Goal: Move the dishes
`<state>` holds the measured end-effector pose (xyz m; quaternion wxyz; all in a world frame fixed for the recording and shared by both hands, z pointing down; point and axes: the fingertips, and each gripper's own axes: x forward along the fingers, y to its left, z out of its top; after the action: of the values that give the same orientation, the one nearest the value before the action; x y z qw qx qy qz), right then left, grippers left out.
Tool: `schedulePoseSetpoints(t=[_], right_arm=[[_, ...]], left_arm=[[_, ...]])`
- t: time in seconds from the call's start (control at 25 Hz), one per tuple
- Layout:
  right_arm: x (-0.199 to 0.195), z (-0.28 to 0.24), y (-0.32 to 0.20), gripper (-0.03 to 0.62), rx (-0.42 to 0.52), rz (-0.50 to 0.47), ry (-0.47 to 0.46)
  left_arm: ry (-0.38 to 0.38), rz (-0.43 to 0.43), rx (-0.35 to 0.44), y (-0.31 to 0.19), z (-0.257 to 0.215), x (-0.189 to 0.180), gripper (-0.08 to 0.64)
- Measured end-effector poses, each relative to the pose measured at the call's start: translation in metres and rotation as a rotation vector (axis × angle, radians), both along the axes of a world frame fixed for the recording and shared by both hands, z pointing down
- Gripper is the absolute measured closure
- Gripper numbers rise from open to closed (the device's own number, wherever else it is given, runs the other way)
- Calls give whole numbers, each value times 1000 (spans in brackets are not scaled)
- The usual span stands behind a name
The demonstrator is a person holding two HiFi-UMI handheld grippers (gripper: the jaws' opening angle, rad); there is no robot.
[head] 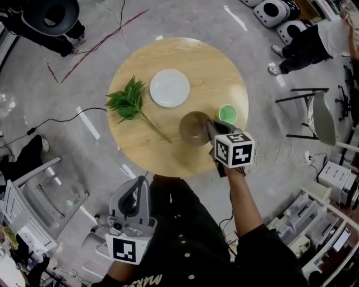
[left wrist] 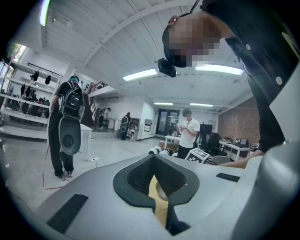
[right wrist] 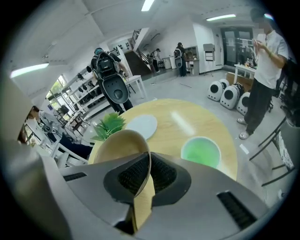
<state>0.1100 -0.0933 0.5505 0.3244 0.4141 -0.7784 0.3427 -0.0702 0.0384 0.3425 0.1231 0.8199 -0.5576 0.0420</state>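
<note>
A tan bowl (head: 193, 128) is tilted over the right part of the round wooden table (head: 207, 67). My right gripper (head: 212, 130) is shut on its near rim; in the right gripper view the bowl's wall (right wrist: 117, 143) stands between the pads. A small green cup (head: 227, 114) sits just right of the bowl. A white plate (head: 169, 87) lies near the table's middle, with a green leafy sprig (head: 128, 102) to its left. My left gripper (head: 141, 185) hangs below the table's near edge, off the table, shut and holding nothing.
A grey chair (head: 322, 115) stands right of the table. White round machines (head: 275, 11) sit at the top right, beside a standing person (head: 314, 42). Cables cross the floor at left. Shelves and bins (head: 314, 224) line the lower right.
</note>
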Motion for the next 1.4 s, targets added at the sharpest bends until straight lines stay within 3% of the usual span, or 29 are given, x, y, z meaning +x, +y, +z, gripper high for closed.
schedulePoseSetpoints(t=[0.32,0.6,1.12,1.4], right_arm=[[40,48,38,581,-82,76,33],[46,71,53,581,-120,97,6],[47,78,58,571,-60,77,65],[60,32,49,491,1,64,-2]], left_arm=[[-6,45,-14,3,8,18,543],[-12,65,-32,6,16,26,543],[-14,73,-32,3,17,30,543],[2,60,-15,-5,11,21,543]])
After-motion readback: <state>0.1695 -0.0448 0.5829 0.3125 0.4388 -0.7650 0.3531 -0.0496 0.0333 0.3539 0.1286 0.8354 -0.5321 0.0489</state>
